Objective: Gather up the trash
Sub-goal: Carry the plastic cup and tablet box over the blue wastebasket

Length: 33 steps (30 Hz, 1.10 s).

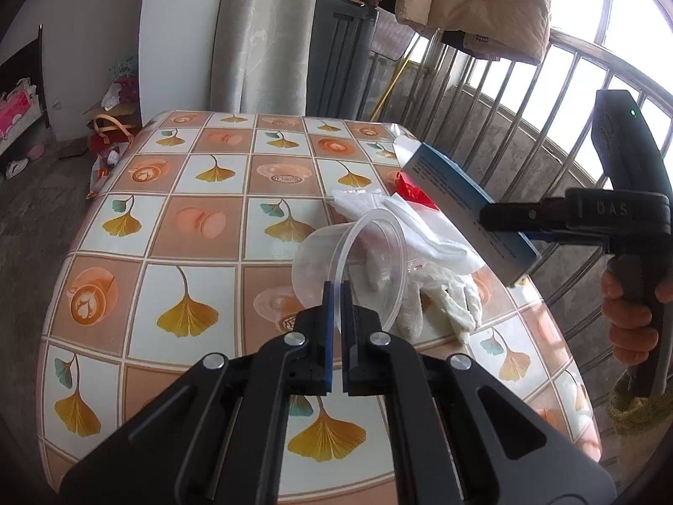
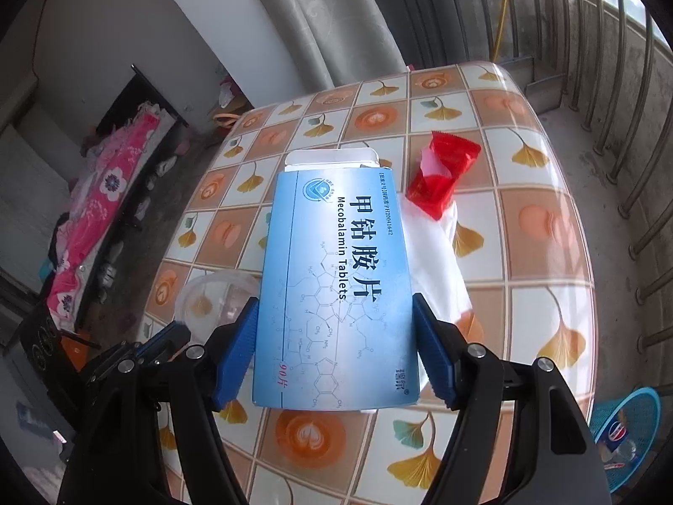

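Left gripper (image 1: 336, 290) pinches empty plastic cup (image 1: 349, 261); right gripper (image 2: 334, 336) clamps medicine box (image 2: 336, 277).

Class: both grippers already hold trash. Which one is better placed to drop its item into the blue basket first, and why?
Right. The right gripper grips the blue tablet box, lifted off the table, and the blue basket lies on its side. The left gripper pinches the clear cup farther away.

my left gripper (image 1: 336, 290): black linkage, silver pivot screws, blue pads | my right gripper (image 2: 334, 349): black, ribbed blue pads, "DAS" embossed, green LED | cuff: yellow-green knit
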Available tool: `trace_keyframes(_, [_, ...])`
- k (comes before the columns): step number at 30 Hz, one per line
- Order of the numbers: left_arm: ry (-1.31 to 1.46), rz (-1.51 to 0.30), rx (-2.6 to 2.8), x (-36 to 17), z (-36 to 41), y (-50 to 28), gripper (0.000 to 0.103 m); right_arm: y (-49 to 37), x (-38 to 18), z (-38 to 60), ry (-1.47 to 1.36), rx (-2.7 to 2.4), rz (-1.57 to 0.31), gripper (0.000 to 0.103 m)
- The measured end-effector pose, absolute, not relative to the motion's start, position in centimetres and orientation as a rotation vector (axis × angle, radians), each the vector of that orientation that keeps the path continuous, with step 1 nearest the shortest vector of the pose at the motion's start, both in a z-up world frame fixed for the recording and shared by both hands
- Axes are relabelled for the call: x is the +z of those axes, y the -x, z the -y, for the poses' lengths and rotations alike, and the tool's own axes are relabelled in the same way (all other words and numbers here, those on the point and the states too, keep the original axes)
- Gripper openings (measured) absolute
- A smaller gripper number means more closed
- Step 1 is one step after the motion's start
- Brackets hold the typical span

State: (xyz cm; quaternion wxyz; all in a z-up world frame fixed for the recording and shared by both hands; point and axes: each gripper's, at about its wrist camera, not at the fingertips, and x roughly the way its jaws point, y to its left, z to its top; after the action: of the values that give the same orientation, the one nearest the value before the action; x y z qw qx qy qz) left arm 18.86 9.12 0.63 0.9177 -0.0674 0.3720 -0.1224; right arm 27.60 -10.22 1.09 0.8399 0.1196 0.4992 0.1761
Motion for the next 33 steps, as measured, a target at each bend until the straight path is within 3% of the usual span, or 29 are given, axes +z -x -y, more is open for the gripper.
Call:
trace_keyframes(16, [0.077, -0.730, -0.426, 4.3, -2.5, -15.5, 0.001, -13.2, 1.5, 22.3, -0.549, 0.200, -0.922, 0.068])
trace_keyframes(25, [-0.013, -0.778, -0.691, 5.6, 8.8, -14.9, 0.001, -2.8, 2.1, 34.2, -0.717, -0.092, -0.767, 0.068])
trace_keyframes(33, [-0.109, -0.890, -0.892, 4.5, 21.3, -14.6, 0.001, 4.2, -1.7, 42.7, -0.897, -0.314, -0.697, 0.068])
